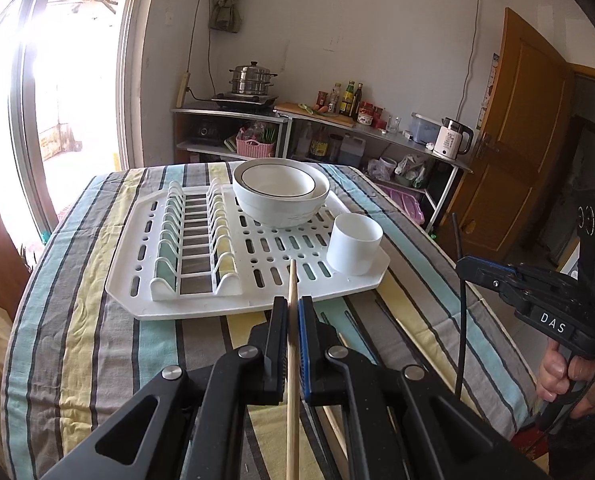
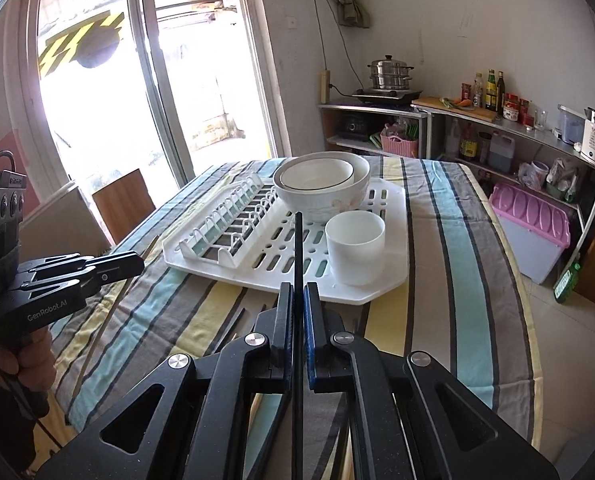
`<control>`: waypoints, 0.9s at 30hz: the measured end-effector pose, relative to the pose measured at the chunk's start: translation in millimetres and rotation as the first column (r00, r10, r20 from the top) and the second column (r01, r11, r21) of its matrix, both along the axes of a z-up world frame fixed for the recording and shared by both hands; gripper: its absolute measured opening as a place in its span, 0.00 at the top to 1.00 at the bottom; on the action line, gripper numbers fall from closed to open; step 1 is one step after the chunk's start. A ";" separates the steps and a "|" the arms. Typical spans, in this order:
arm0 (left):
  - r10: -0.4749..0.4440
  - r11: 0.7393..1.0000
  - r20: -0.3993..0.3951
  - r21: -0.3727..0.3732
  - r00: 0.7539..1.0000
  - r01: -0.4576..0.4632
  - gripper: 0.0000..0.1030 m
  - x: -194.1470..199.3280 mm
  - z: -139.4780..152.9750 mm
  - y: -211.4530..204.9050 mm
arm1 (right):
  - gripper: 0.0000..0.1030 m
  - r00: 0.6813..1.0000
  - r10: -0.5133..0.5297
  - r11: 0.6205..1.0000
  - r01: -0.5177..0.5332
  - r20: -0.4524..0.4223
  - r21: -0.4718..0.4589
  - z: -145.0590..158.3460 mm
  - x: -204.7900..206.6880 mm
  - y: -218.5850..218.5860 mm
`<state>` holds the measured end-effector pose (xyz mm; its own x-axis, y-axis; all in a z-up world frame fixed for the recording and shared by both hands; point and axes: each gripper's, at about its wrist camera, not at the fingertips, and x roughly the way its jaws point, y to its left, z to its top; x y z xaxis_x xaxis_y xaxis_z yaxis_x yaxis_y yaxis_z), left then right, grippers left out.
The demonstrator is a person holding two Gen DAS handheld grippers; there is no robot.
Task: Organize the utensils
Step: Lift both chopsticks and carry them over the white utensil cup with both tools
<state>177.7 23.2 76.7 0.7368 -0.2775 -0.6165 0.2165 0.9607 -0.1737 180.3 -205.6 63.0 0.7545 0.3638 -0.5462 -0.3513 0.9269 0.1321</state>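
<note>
Striped tabletop (image 1: 77, 340); white drying rack (image 1: 337, 292) at centre carries nested bowls (image 1: 281, 196) and an empty cup (image 1: 353, 248). Left gripper (image 1: 293, 312) fingers clamp a wooden chopstick (image 1: 292, 360); right gripper (image 2: 298, 300) fingers clamp a black chopstick (image 2: 298, 248).

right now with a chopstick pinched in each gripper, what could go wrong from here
The wooden chopstick and black chopstick are long and pinched along their length, so either may pivot or slip. The white cup looks light on the slotted drying rack; a tip catching its rim could tip it. More chopsticks lying on the cloth could be knocked.
</note>
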 end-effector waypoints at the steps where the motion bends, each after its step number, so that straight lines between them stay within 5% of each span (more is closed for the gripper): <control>1: -0.002 1.000 0.002 -0.011 1.000 0.002 0.95 0.7 2.0 -0.3 | 0.95 1.000 -0.001 1.000 0.001 0.005 0.003 2.0 -0.5 -1.6; 16: -0.034 0.999 -0.007 -0.007 0.999 0.034 0.95 4.6 -5.5 -13.7 | 0.95 1.000 0.003 1.000 -0.004 0.014 0.014 4.8 -2.7 -6.2; 27: -0.073 0.997 0.084 0.000 0.994 0.073 0.95 16.6 39.9 -26.4 | 0.95 0.998 -0.011 1.000 0.010 0.061 0.020 25.3 6.1 -11.2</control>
